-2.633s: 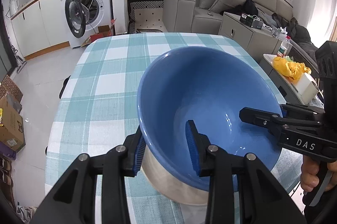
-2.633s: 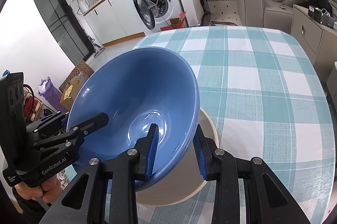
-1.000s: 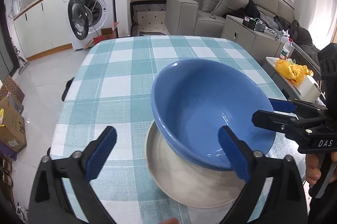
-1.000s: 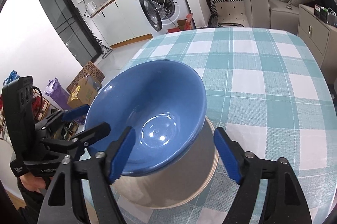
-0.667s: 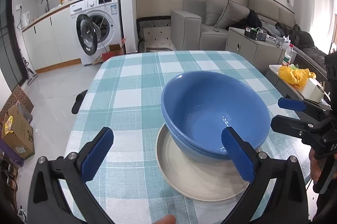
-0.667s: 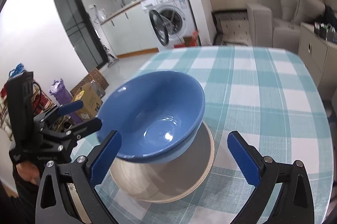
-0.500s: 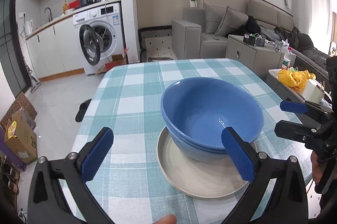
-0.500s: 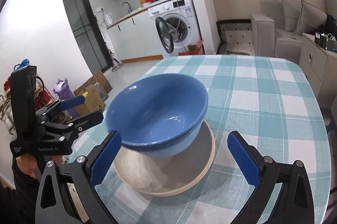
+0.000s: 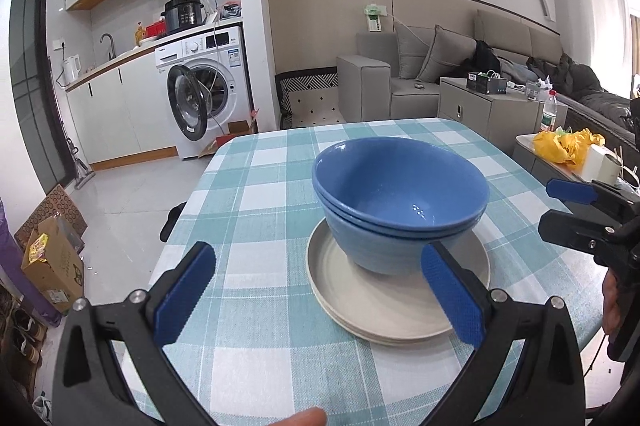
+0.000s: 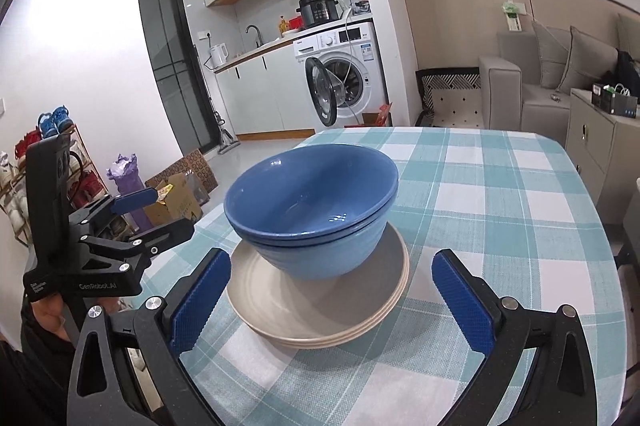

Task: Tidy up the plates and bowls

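On the table [image 9: 256, 185], under a woven cloth checked in teal and white, left to right:

Left gripper [image 9: 318, 288]: black plastic frame, bright screw heads, two flat blue pads [image 9: 185, 292] with a fine ribbed grip face. Fingers spread wide, nothing between them, clear of the dishes. In the right wrist view it appears at the left edge [image 10: 154, 209], side-on, a hand [image 10: 50, 314] below it largely cut off by the frame.

Blue bowls [image 9: 400, 201]: two glazed, round, deep, nested one inside the other; the rim of the lower shows as a thin second line beneath the upper. Faint horizontal ridges on the lower bowl's outer wall [image 10: 320, 258]. Glossy interior with small highlights. Seated upright, toward the far side of the plates.

Cream plates [image 9: 348, 298]: round, shallow, matte, stacked; layered edges show at the near rim [image 10: 320, 340], exact count hard to make out. The bowls hide the plates' far part.

Right gripper [image 10: 330, 300]: same build and blue pads [image 10: 464, 302]. Fingers at full spread, holding nothing, flanking the near edge of the plates without touching. In the left wrist view it enters at the right edge [image 9: 576, 209], its body cut off.
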`<act>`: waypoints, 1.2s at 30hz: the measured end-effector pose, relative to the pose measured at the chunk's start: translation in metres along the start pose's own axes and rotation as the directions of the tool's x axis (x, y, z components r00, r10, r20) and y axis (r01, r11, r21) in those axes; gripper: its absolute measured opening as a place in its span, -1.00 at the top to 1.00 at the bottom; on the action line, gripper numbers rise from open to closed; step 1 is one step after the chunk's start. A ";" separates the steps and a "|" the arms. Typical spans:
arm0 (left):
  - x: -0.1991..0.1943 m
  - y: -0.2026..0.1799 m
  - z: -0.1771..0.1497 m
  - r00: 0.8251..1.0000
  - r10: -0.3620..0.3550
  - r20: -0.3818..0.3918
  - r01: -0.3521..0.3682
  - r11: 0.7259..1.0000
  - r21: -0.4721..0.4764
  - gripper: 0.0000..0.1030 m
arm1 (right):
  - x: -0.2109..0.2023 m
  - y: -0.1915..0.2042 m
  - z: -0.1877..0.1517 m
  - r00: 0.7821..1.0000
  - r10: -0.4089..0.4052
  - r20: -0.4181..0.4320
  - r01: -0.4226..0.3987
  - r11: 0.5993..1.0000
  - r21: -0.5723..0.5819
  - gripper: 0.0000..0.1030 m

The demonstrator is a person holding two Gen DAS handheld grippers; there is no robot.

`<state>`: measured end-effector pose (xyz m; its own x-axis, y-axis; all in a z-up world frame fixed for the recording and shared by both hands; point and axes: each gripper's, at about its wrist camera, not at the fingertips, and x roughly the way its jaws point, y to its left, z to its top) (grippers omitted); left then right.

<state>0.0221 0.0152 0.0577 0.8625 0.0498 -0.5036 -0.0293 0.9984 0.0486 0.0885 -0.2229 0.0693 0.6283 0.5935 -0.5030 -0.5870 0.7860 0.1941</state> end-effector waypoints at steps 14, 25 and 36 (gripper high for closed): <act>-0.012 0.002 -0.034 0.999 0.008 0.049 -0.005 0.999 -0.051 -1.00 | -0.015 0.015 -0.026 0.998 0.004 0.055 0.000 0.998 -0.069 -0.99; -0.016 0.000 -0.044 0.998 0.001 0.071 0.004 0.997 -0.079 -1.00 | -0.025 0.014 -0.041 0.997 0.016 0.081 -0.011 0.997 -0.070 -0.99; -0.015 0.000 -0.052 0.997 0.025 0.074 -0.019 0.996 -0.082 -1.00 | -0.027 0.014 -0.053 0.994 0.037 0.101 -0.030 0.997 -0.067 -0.99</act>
<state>-0.0170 0.0163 0.0208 0.8965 0.0725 -0.4371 -0.0869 0.9961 -0.0130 0.0365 -0.2370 0.0403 0.6550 0.6363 -0.4076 -0.6382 0.7546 0.1525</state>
